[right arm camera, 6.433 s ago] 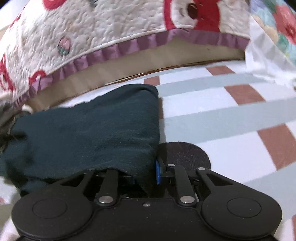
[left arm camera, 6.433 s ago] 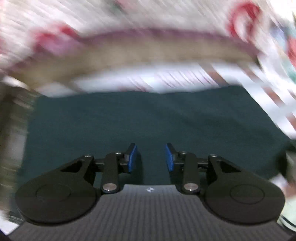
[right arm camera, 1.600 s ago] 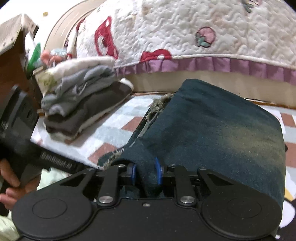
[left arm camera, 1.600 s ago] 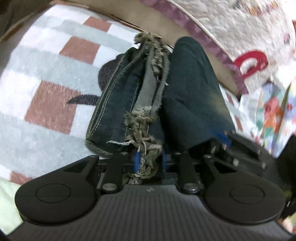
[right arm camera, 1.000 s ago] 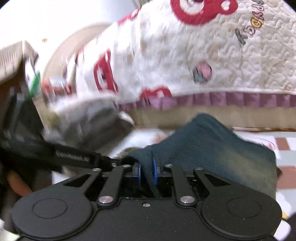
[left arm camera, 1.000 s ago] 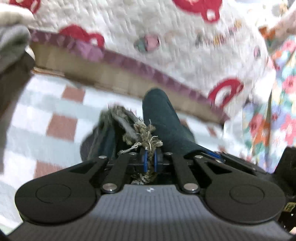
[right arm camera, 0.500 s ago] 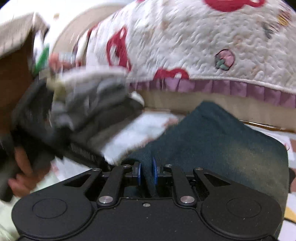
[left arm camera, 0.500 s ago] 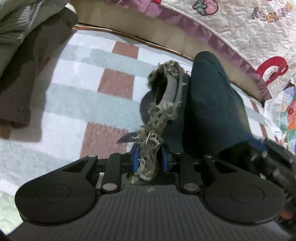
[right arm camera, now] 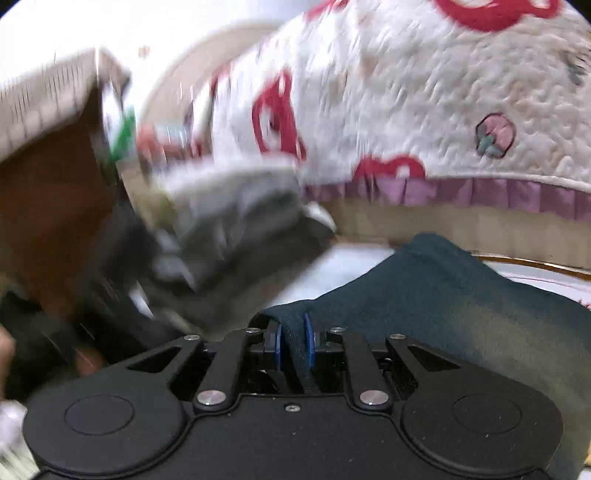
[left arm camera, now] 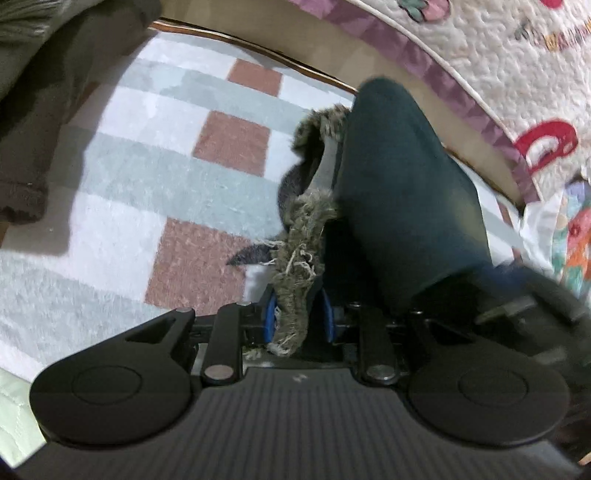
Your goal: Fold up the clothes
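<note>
Surface underfoot: checked mat w/ white, grey-green and brick-red squares, pile looks short. A pale green quilted edge shows at lower left of left wrist view. Behind the mat – tan bed base w/ thin dark-and-gold trim along its foot. Over it hangs a white quilted bedspread, red motifs, small strawberry print, purple ruffle hem. Floral fabric at far right. Right wrist view, left side: brown wooden furniture, blurred; white wall above – bright, even light.
</note>
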`<state>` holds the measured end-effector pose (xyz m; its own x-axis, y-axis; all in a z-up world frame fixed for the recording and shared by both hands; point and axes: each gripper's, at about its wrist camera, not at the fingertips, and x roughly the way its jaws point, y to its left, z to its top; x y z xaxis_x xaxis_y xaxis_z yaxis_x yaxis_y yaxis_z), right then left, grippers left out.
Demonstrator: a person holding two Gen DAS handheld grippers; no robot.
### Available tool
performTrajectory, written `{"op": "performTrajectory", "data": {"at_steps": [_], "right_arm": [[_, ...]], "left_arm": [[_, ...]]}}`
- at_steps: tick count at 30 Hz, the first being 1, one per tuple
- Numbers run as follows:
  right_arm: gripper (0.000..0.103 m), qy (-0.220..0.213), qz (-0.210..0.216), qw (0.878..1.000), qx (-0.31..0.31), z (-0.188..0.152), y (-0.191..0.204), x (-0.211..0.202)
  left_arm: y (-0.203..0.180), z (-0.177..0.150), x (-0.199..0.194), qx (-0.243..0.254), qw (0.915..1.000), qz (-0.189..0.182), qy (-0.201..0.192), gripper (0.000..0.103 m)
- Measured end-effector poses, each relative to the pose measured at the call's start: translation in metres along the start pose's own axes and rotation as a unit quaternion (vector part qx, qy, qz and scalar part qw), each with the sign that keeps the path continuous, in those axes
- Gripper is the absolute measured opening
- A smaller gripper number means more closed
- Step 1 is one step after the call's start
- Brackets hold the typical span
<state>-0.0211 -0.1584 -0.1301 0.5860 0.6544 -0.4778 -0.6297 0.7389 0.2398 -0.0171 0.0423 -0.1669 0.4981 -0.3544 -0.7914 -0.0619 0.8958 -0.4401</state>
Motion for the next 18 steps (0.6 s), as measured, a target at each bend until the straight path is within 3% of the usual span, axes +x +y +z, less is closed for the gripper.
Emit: {"op": "performTrajectory", "data": {"at_steps": [3,6,8,12,13,16,18], "right_arm": [[0.02,0.012,0.007,1.0,-0.008,-0.004,0.005,0.008],[0.024,0.019,0.005,1.0,-0.004,-0.004,0.008,0.009],[0.032,0.025,-0.004,0.999,-0.042,0.003,0.02,0.004],[0.059,0.019,0.097,0.994,-0.037,0.012,0.024,-0.031],[0.06,0.02,0.104,0.994,-0.029,0.012,0.019,-0.041],[0.06,0.036,0.038,0.998,-0.03,0.003,-0.001,-0.071],[0.06,0.048,-0.022,0.999,-0.01,-0.007,-0.027,-0.091]], "left_arm": [[0.005,0.005,-0.011,-0.005,0.999,0.035,-0.026,0.023],[0.017,0.014,-0.035,-0.041,0.995,0.01,-0.091,0.024],[0.023,0.019,-0.047,-0.061,0.9907,-0.016,-0.121,0.027],[-0.001,0.025,-0.051,-0.013,0.9898,-0.055,-0.131,0.034],[-0.01,0.024,-0.046,0.005,0.991,-0.057,-0.121,0.035],[-0.039,0.022,-0.028,0.058,0.9925,-0.062,-0.089,0.047],[-0.063,0.018,-0.003,0.125,0.9911,0.011,-0.046,0.052]]}}
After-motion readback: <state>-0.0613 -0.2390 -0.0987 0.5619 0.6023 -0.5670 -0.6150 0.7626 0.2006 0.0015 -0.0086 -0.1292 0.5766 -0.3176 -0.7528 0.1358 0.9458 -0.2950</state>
